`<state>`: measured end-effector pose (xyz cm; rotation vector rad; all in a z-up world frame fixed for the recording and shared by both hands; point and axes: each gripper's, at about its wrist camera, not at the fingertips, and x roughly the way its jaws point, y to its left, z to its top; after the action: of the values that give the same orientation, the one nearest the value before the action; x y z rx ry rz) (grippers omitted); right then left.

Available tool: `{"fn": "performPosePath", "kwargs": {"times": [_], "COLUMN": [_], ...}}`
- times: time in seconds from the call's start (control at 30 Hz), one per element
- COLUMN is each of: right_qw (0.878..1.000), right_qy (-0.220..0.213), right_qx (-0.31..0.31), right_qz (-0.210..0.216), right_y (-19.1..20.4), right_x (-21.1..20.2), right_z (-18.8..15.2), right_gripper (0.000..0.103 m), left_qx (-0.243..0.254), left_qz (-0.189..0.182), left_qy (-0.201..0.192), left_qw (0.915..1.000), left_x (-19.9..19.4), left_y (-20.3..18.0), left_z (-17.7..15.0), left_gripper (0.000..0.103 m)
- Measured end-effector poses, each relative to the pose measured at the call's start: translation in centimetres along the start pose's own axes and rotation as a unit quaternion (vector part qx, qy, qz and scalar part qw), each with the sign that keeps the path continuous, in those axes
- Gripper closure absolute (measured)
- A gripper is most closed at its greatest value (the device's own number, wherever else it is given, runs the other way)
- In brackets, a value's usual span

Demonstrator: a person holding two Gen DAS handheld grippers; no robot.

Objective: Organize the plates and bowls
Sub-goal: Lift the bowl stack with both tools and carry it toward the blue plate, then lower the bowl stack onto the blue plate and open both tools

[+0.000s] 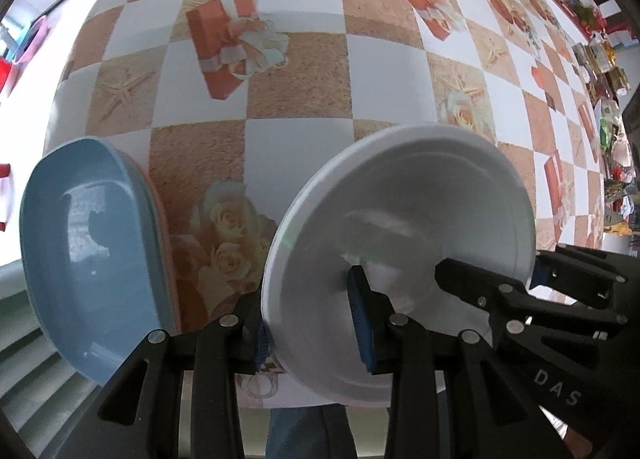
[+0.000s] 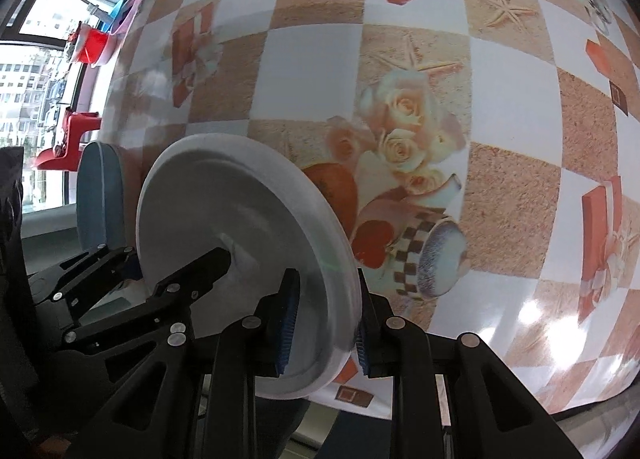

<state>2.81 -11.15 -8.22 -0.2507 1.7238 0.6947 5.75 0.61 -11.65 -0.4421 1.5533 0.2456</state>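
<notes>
Both tongs clamp one white plate (image 1: 400,243) by opposite rim edges – left gripper (image 1: 312,333) w/ blue pads pinching its near-left rim, right gripper (image 2: 324,329) pinching the other side – plate near the patterned tablecloth (image 1: 304,59), w/ a blue dish (image 1: 88,259) just left, apart.

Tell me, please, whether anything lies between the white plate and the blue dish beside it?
Nothing visible does. The round white plastic plate, clamped by both the left tool and the right tool, is separated from the blue oval plastic dish only by bare patterned tablecloth.
</notes>
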Motion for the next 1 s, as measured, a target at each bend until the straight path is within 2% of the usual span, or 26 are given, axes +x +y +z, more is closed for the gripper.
{"fn": "performPosePath", "kwargs": {"times": [0.2, 0.37, 0.6, 1.0], "right_qw": [1.000, 0.999, 0.997, 0.989], "right_qy": [-0.003, -0.019, -0.040, -0.025], "right_qx": [-0.010, -0.028, -0.064, -0.140], "right_qz": [0.001, 0.007, 0.018, 0.040], "right_y": [2.7, 3.4, 6.5, 15.8], "right_x": [-0.4, -2.6, -5.0, -2.2], "right_z": [0.4, 0.8, 1.8, 4.2], "right_gripper": [0.075, 0.075, 0.075, 0.075], "left_qx": [-0.013, -0.031, -0.074, -0.170], "left_qz": [0.004, 0.009, 0.016, 0.048], "left_qy": [-0.021, -0.047, -0.067, -0.074], "left_qw": [0.9997, 0.9984, 0.9948, 0.9815], "left_x": [-2.9, -5.4, -8.5, -9.1], "left_y": [1.1, 2.0, 5.6, 12.5], "left_z": [-0.5, -2.2, -3.1, -5.8], "left_gripper": [0.066, 0.066, 0.066, 0.066]}}
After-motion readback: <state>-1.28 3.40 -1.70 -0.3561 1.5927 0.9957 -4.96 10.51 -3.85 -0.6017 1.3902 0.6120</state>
